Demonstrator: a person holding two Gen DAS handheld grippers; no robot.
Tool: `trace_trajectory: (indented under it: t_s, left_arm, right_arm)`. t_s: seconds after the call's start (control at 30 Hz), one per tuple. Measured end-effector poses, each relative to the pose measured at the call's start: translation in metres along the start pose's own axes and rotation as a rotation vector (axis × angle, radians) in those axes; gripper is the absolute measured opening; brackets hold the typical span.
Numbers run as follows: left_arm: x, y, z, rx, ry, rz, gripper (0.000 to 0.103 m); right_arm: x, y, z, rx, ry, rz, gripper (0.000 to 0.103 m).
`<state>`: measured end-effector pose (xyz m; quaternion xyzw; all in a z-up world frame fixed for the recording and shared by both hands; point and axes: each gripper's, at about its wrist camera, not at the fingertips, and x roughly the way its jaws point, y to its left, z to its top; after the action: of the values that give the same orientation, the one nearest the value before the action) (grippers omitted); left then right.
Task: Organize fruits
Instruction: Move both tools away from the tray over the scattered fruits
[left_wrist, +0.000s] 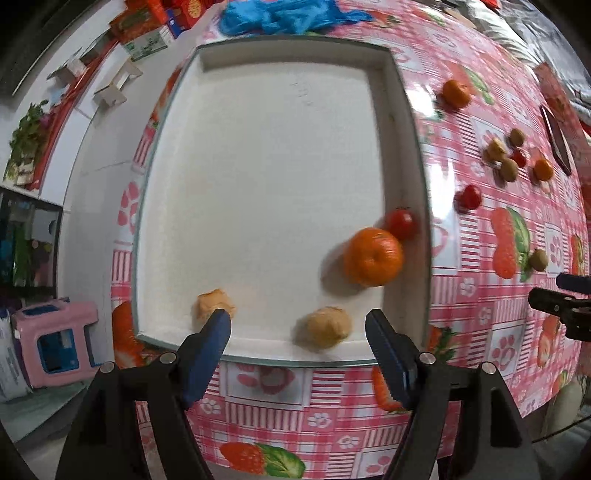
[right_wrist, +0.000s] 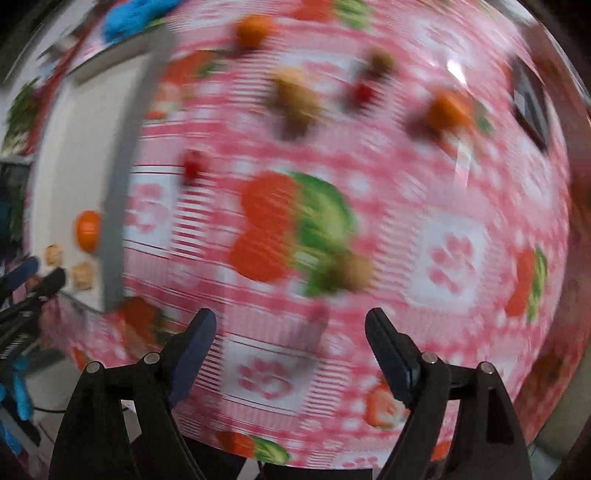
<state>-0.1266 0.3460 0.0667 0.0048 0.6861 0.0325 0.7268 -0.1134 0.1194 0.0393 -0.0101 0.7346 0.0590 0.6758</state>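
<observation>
Four fruits lie in your tray (left_wrist: 400, 122); about eight wait on the cloth (left_wrist: 480, 295). Your left gripper (left_wrist: 297, 325) and right gripper (right_wrist: 291, 325) are both open and empty.

Place: we see a home.
Signs: strawberry-print cloth on the bench (left_wrist: 480, 332), pink stool (left_wrist: 55, 339), potted plant (left_wrist: 26, 140).

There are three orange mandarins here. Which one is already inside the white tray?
The big round orange mandarin, lying inside the shallow white foam tray beside a small red tomato. The other two mandarins sit outside it on the pink tablecloth.
</observation>
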Motion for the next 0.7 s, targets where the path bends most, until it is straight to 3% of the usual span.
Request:
trace_trajectory:
  t_s: [0.27,0.6,0.7]
  left_arm:
    - [-0.015,-0.045,0.007,0.099,-0.013,-0.013,0.077]
    - [-0.026,-0.108,0.013,0.226,0.001,-0.036,0.077]
    - [-0.024,-0.12,0.019,0.235,0.017,-0.045,0.077]
  right_arm:
    - [0.015,-0.057,-0.026,0.151,0.042,-0.018,0.086]
    - [0.034,-0.113,-0.05,0.22,0.083,-0.078,0.086]
    - [0.04,-0.12,-0.062,0.214,0.084,-0.086,0.103]
